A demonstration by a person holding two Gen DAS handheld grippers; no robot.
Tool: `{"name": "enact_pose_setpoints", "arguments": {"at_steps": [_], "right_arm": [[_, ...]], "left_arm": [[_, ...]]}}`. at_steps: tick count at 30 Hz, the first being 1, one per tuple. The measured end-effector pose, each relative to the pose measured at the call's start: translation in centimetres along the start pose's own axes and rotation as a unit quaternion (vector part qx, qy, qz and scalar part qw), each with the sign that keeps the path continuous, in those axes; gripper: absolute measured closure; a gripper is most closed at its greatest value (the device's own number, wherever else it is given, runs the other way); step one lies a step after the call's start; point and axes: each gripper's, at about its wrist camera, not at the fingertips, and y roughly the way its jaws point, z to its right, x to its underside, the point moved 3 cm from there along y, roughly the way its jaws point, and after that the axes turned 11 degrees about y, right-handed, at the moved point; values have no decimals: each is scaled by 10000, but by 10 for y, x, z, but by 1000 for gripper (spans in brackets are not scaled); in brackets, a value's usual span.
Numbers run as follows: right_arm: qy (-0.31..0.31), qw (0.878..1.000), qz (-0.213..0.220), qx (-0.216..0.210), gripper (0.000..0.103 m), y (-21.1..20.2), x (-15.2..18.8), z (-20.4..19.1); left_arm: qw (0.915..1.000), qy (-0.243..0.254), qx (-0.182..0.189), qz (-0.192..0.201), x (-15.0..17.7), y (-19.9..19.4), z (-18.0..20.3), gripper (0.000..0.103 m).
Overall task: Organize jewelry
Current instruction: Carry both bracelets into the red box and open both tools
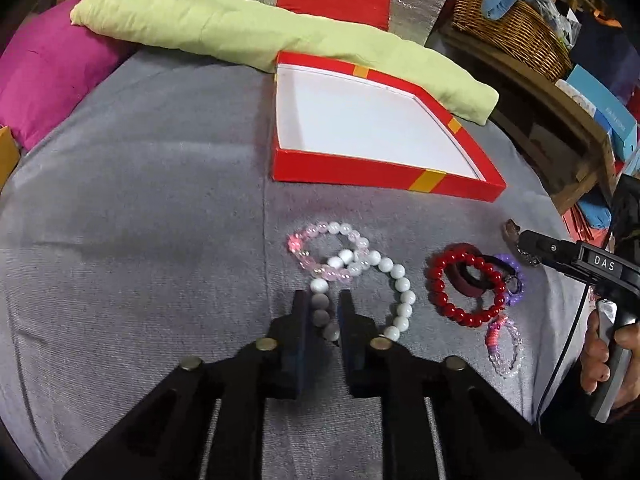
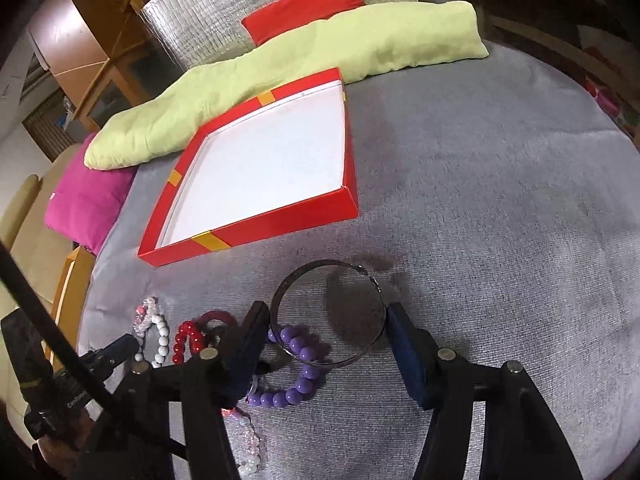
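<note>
An open red box (image 1: 372,172) with a white inside lies on the grey cloth; it also shows in the right wrist view (image 2: 280,226). My left gripper (image 1: 324,308) is shut on the white bead bracelet (image 1: 404,292), which overlaps a pink bead bracelet (image 1: 316,240). A red bead bracelet (image 1: 452,308) and a dark red ring (image 1: 460,280) lie to the right. My right gripper (image 2: 326,320) holds a silver bangle (image 2: 316,280) between its fingers, above a purple bead bracelet (image 2: 300,360).
A green pillow (image 1: 240,32), a magenta cushion (image 1: 48,72) and a red cushion (image 1: 332,0) lie behind the box. A wicker basket (image 1: 516,28) stands on a shelf at the right. A small pink and clear bracelet (image 1: 504,344) lies near the right gripper.
</note>
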Motion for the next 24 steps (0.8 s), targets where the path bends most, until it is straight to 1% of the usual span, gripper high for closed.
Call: {"name": "enact_pose_setpoints", "arguments": {"at_steps": [2, 5, 7, 8, 10, 11, 12, 13, 18, 19, 20, 24], "right_arm": [[3, 10000, -4, -7, 40, 1, 0, 0], [17, 10000, 31, -61, 40, -2, 0, 0], [8, 10000, 59, -71, 40, -3, 0, 0], [5, 10000, 70, -67, 40, -4, 0, -1], [20, 9999, 74, -74, 40, -4, 0, -1], [32, 9999, 89, -73, 40, -5, -1, 0], [46, 9999, 106, -75, 40, -6, -1, 1], [69, 9999, 132, -87, 40, -8, -2, 2], [176, 9993, 281, -147, 40, -15, -7, 6], [185, 9992, 303, -158, 40, -15, -7, 7], [205, 9990, 337, -187, 40, -17, -8, 7], [267, 9978, 505, -349, 40, -24, -14, 7]], "left_arm": [[10000, 30, 85, 27, 0, 0, 5, 65], [9998, 158, 86, 29, 0, 4, 15, 51], [9996, 276, 40, 43, 0, 6, 23, 47], [9993, 374, 44, 14, 0, 8, 27, 47], [9975, 694, -139, -5, 3, 9, 35, 47], [9963, 829, -221, -8, 3, 9, 37, 55], [9953, 942, -243, 3, 4, 9, 40, 66], [9947, 998, -264, -9, 4, 10, 41, 84], [9946, 1015, -218, 21, 5, 4, 39, 85], [9947, 1019, -148, 52, 6, 1, 39, 87], [9945, 1037, -83, 110, 6, -3, 40, 95], [9937, 1051, 234, 304, 5, -18, 43, 95]]}}
